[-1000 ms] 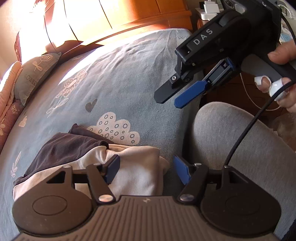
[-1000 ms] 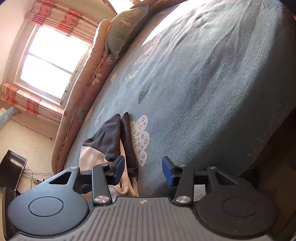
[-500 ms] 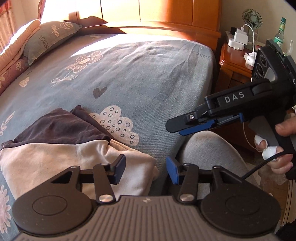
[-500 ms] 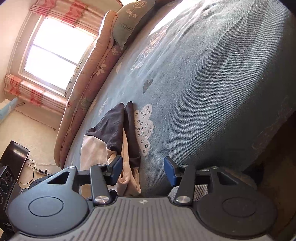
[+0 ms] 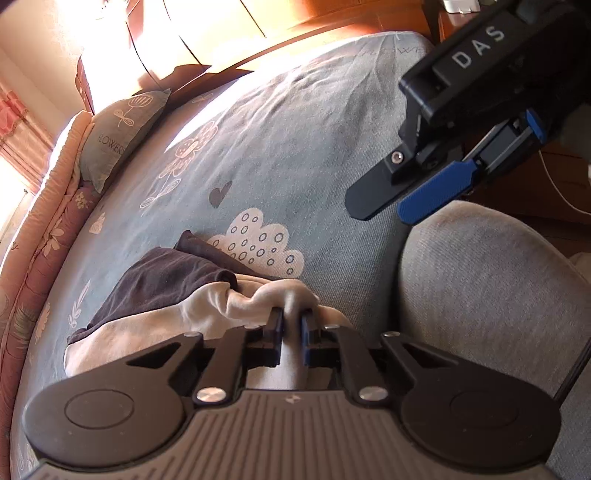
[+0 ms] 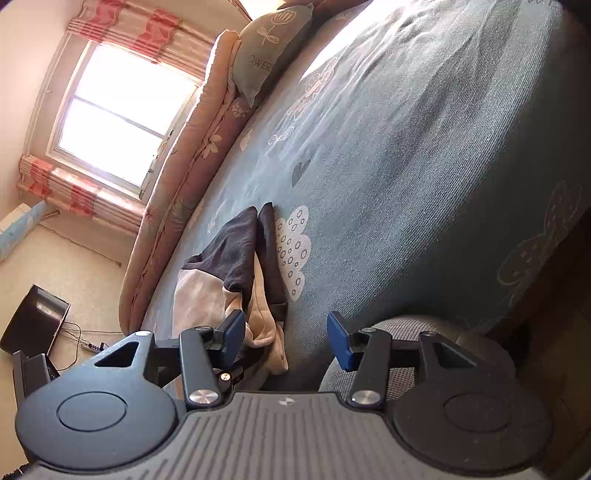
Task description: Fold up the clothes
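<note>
A folded cream and dark brown garment (image 5: 173, 295) lies on the blue bedsheet (image 5: 295, 140) near the bed's front edge. My left gripper (image 5: 291, 321) is shut on a bunched cream fold at the garment's near right corner. The right gripper (image 5: 399, 201) hovers above the sheet to the upper right, held by a hand, its fingers apart. In the right wrist view the right gripper (image 6: 286, 334) stands open with nothing between its fingers, above the bed edge, with the garment (image 6: 225, 273) just left of its left finger.
A grey trouser leg (image 5: 491, 288) of the person presses against the bed edge at the right. A grey pillow (image 5: 118, 133) and a pink rolled quilt (image 6: 192, 147) lie along the far side. A wooden headboard (image 5: 229, 33) stands behind. A black box (image 6: 35, 317) sits on the floor.
My left gripper went from open to shut, pinching the cream corner of the garment and bunching it. The right gripper stayed open above the sheet.
</note>
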